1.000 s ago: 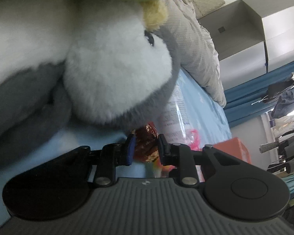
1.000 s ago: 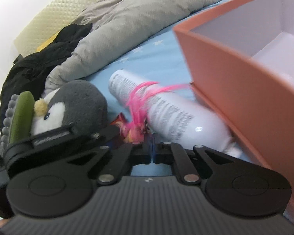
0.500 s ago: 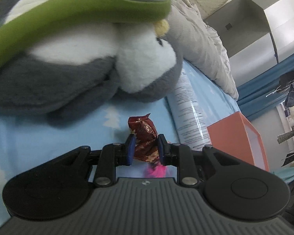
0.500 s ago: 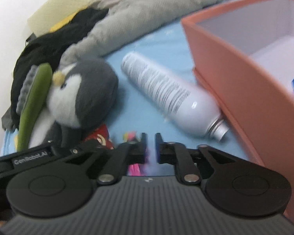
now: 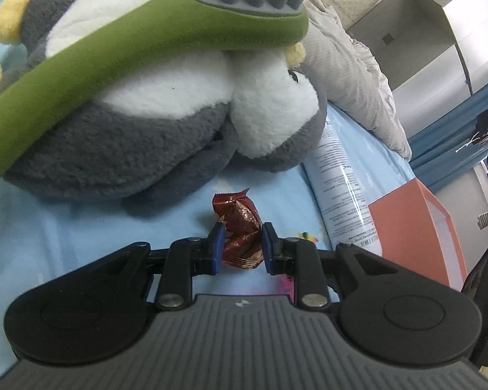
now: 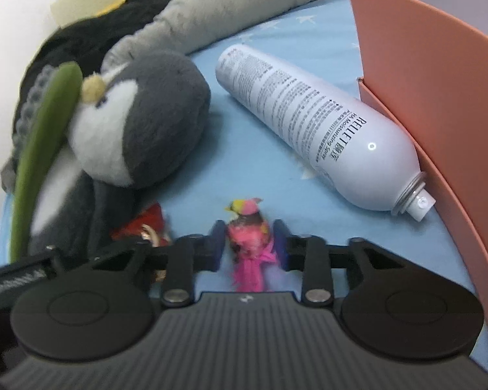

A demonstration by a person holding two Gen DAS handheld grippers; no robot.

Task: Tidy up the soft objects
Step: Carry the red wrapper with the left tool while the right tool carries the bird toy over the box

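Both pairs of jaws stand partly apart with something between them. Left gripper (image 5: 240, 243): its blue pads press on a crumpled red-brown foil snack packet (image 5: 239, 227), which sticks out forward over the pale blue sheet (image 5: 65, 237). Right gripper (image 6: 248, 247): jaws have just been opening — a pink feathered toy (image 6: 249, 237) sits in the gap, but blur hides whether the pads touch it. Grey-and-white plush penguin (image 6: 140, 120) lies on its side on the sheet, just beyond both grippers, with a green massage tool with grey nubs (image 5: 166, 29) resting across it. White spray can (image 6: 312, 120) lies beside the penguin, its nozzle close to the wall of an orange box (image 6: 439, 104). Rumpled grey duvet (image 5: 351, 74) lies behind.
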